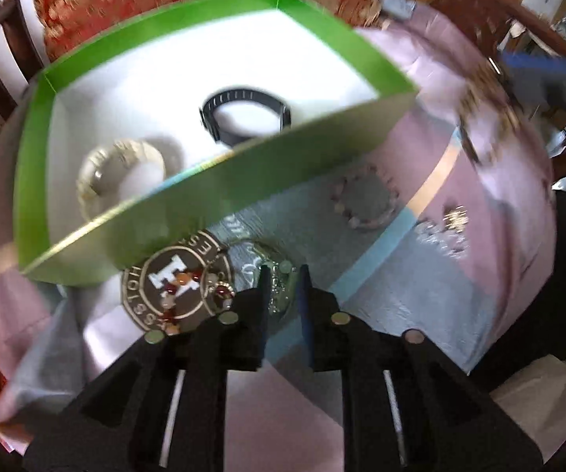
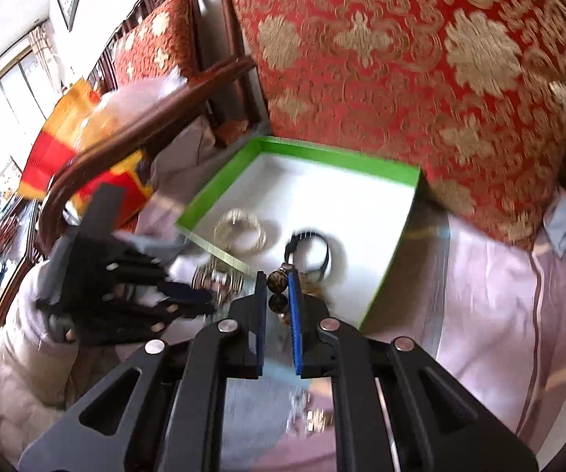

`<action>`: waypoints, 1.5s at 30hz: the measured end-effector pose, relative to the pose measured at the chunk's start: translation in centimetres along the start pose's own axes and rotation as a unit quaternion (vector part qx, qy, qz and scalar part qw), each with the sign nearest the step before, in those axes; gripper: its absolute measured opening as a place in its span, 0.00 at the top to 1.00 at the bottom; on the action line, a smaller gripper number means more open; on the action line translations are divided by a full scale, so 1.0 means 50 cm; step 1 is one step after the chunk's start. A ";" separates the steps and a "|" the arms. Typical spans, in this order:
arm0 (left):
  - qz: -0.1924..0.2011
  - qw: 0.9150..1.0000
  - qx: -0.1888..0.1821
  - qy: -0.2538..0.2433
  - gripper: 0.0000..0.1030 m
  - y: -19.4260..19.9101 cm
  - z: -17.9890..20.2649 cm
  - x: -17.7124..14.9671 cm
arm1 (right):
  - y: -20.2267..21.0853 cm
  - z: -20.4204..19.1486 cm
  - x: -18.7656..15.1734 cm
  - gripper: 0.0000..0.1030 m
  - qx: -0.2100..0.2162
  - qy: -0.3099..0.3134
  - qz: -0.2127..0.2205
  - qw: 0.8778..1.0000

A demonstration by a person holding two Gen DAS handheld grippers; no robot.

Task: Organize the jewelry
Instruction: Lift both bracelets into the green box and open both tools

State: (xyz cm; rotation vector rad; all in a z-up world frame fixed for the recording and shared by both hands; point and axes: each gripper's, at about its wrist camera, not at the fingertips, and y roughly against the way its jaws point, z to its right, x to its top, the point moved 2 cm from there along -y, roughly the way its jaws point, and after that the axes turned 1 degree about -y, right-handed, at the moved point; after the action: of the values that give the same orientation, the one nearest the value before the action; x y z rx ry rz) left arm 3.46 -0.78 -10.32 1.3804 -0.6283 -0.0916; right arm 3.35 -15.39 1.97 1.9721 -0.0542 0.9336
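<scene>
Left tongs (image 1: 283, 287) clenched on silver chain (image 1: 279, 275), right tongs (image 2: 277, 295) grasping beaded bracelet (image 2: 275, 281), emblem (image 1: 176, 279) lettering blurred

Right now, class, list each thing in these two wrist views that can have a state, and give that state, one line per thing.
green box: open, no lid on it.
black band: inside the box, lying on its floor.
pale bangle: inside the box, near its front wall.
pink bead bracelet: outside the box, on the cloth.
left gripper: closed on a silvery piece.
right gripper: closed on dark round beads.
</scene>
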 end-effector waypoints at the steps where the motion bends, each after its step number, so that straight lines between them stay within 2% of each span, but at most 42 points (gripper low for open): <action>1: -0.009 1.000 0.007 -0.002 0.83 -0.015 0.001 0.000 | -0.011 0.001 -0.021 0.90 0.006 -0.005 -0.012 1.000; 4: -0.022 1.000 0.013 -0.003 0.82 -0.034 0.005 0.001 | -0.048 0.000 -0.060 0.90 0.022 -0.009 -0.042 0.999; 7: -0.018 1.000 0.012 0.003 0.87 -0.028 0.002 0.003 | -0.080 -0.005 -0.084 0.90 0.026 -0.007 -0.065 0.998; 9: -0.004 1.000 0.012 0.005 0.88 -0.010 0.000 0.008 | -0.089 -0.012 -0.088 0.90 0.023 0.003 -0.069 0.997; 14: 0.062 0.998 -0.021 0.012 0.88 0.083 -0.004 0.020 | -0.077 -0.015 -0.086 0.90 0.022 0.007 -0.056 0.998; 20: 0.103 0.994 -0.015 0.020 0.88 0.156 -0.020 0.028 | -0.055 -0.018 -0.069 0.90 0.017 0.007 -0.039 0.999; 26: 0.139 0.990 0.005 0.032 0.88 0.227 -0.051 0.069 | -0.030 -0.028 -0.008 0.90 0.006 0.017 -0.012 1.000; 31: 0.140 0.988 0.032 0.064 0.87 0.192 -0.091 0.132 | -0.023 -0.025 0.080 0.90 -0.024 0.024 0.031 0.999; 32: 0.139 0.987 0.038 0.074 0.86 0.179 -0.104 0.138 | -0.030 -0.023 0.095 0.90 -0.026 0.023 0.035 0.999; 33: 0.137 0.986 0.037 0.086 0.70 0.164 -0.120 0.143 | -0.045 -0.018 0.109 0.90 -0.038 0.023 0.041 0.998; 34: 0.129 0.986 0.026 0.104 0.53 0.145 -0.136 0.141 | -0.055 -0.014 0.116 0.88 -0.047 0.023 0.047 0.998; 35: 0.125 0.985 0.021 0.116 0.52 0.136 -0.146 0.138 | -0.070 -0.008 0.122 0.83 -0.050 0.023 0.054 0.997; 37: 0.118 0.985 0.019 0.122 0.56 0.133 -0.155 0.124 | -0.100 0.011 0.121 0.36 -0.065 0.006 0.051 0.997; 38: 0.115 0.986 0.015 0.116 0.56 0.138 -0.152 0.111 | -0.106 0.018 0.119 0.36 -0.073 -0.004 0.049 0.996; 39: 0.111 0.988 0.008 0.108 0.57 0.143 -0.144 0.095 | -0.112 0.025 0.107 0.36 -0.063 -0.011 0.038 0.997; 42: 0.098 0.993 0.009 0.066 0.58 0.149 -0.106 0.054 | -0.106 0.021 0.071 0.38 0.001 -0.009 0.006 1.000; 45: 0.080 0.996 0.023 0.033 0.58 0.129 -0.065 0.005 | -0.089 0.000 0.006 0.41 0.038 0.024 -0.023 0.999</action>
State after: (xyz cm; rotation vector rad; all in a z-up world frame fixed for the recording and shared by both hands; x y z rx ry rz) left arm 3.27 3.35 -4.40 1.3673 -0.6864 0.0967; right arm 5.29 -12.77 -1.04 2.0111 0.0527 0.9649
